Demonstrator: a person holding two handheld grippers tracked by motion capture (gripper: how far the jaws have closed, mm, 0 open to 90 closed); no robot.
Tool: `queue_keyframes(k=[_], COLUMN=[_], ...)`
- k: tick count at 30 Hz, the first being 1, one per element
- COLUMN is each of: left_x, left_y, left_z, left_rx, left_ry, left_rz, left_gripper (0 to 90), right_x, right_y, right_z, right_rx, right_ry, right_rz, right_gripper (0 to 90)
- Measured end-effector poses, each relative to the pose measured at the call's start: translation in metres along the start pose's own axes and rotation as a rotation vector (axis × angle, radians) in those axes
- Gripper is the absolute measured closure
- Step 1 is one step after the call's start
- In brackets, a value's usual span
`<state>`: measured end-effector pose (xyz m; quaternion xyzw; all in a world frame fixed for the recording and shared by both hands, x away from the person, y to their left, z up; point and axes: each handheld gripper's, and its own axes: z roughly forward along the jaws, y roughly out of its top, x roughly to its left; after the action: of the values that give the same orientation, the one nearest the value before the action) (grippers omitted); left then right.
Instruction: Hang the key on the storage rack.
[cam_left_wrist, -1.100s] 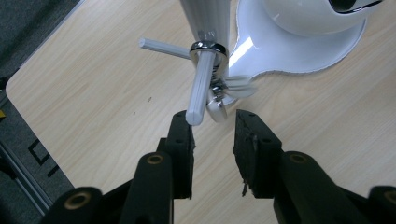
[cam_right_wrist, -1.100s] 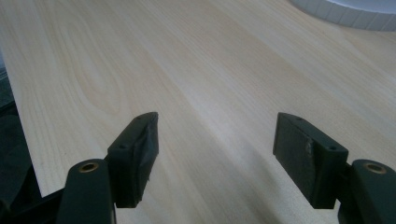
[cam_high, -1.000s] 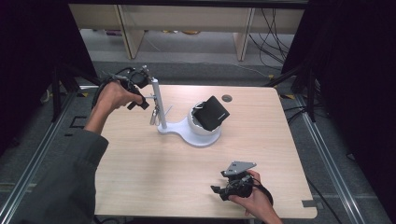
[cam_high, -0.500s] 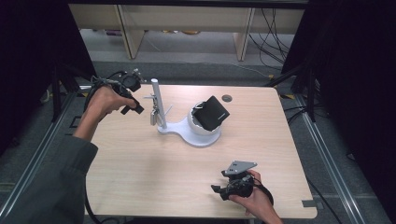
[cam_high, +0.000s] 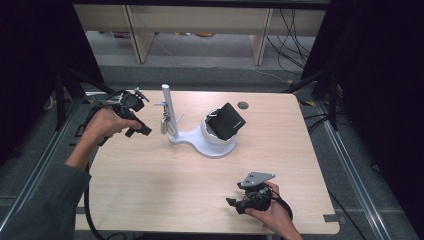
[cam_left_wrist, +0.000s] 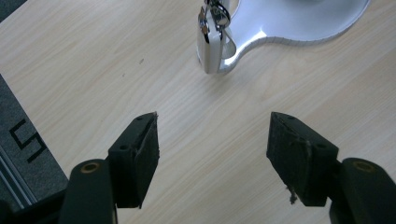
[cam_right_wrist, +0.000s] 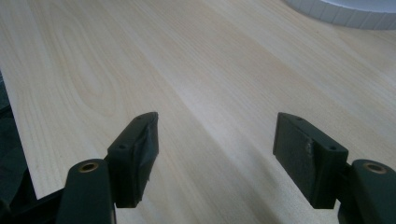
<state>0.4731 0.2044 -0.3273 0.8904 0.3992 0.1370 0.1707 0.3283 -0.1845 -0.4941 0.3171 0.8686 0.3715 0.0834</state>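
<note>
Jaws of my left hand-held gripper (cam_left_wrist: 212, 154) have just been opening, nothing between them, padlock (cam_left_wrist: 211, 39) ahead; right hand-held gripper (cam_right_wrist: 215, 161) released near the table (cam_high: 150, 185) edge.

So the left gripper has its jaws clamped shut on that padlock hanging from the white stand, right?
Not quite. The left gripper is not clamped on the padlock: its jaws have just been opening and stand wide apart with nothing between them, short of the padlock. The left gripper view shows this. The padlock does hang from the white stand.
</note>
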Motion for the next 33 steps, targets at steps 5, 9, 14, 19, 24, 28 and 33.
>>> queue_keyframes(k=[5, 9, 14, 19, 24, 28, 33], left_x=[-0.001, -0.004, -0.009, -0.02, -0.03, -0.038, -0.05], left_y=[-0.012, -0.019, -0.026, -0.036, -0.047, -0.054, -0.064], left_z=[0.003, 0.006, 0.009, 0.014, 0.024, 0.03, 0.033], left_rx=[-0.016, -0.021, -0.027, -0.043, -0.048, -0.049, -0.074], left_ry=[-0.032, -0.044, -0.06, -0.068, -0.089, -0.113, -0.113], left_rz=[-0.024, -0.022, -0.016, 0.009, 0.023, 0.02, 0.036], left_gripper=[31.3, 30.4, 29.5, 28.8, 26.8, 26.0, 24.3], right_x=[-0.001, -0.002, -0.002, -0.003, -0.003, -0.004, -0.004], right_y=[0.0, 0.0, 0.0, 0.0, 0.001, 0.0, 0.001], right_z=[0.0, 0.0, 0.001, 0.0, -0.002, 0.0, 0.001], right_rx=[0.002, -0.003, -0.001, -0.008, -0.008, -0.01, -0.017], right_ry=[0.004, -0.002, -0.003, -0.01, -0.008, -0.018, -0.014], right_rz=[0.006, -0.006, -0.004, -0.01, 0.0, -0.016, -0.015], right_gripper=[32.2, 32.1, 32.1, 32.1, 32.1, 32.1, 32.0])
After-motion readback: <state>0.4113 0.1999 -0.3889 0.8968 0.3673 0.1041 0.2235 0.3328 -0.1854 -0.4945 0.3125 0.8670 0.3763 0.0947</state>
